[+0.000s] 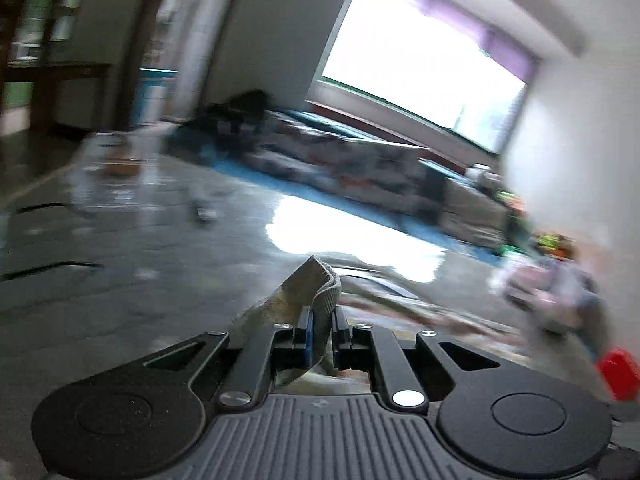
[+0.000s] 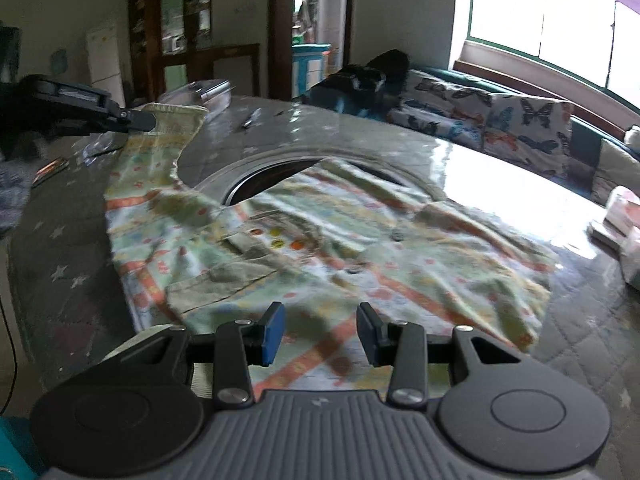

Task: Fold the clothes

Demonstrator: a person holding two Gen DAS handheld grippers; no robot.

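A pale green patterned garment (image 2: 320, 248) with orange stripes lies spread on the grey table (image 2: 500, 160), partly over a round hole (image 2: 264, 180) in the tabletop. My left gripper (image 1: 323, 320) is shut on the ribbed cuff (image 1: 320, 284) of a sleeve and holds it up; it also shows in the right wrist view (image 2: 140, 122) at the far left, pulling the sleeve (image 2: 160, 148) out. My right gripper (image 2: 320, 330) is open and empty, low over the garment's near edge.
A sofa with butterfly cushions (image 2: 500, 120) runs along the window behind the table. A clear plastic box (image 2: 208, 94) and small items sit at the table's far side. Boxes (image 2: 620, 216) stand at the right edge. A red object (image 1: 618, 372) shows at right.
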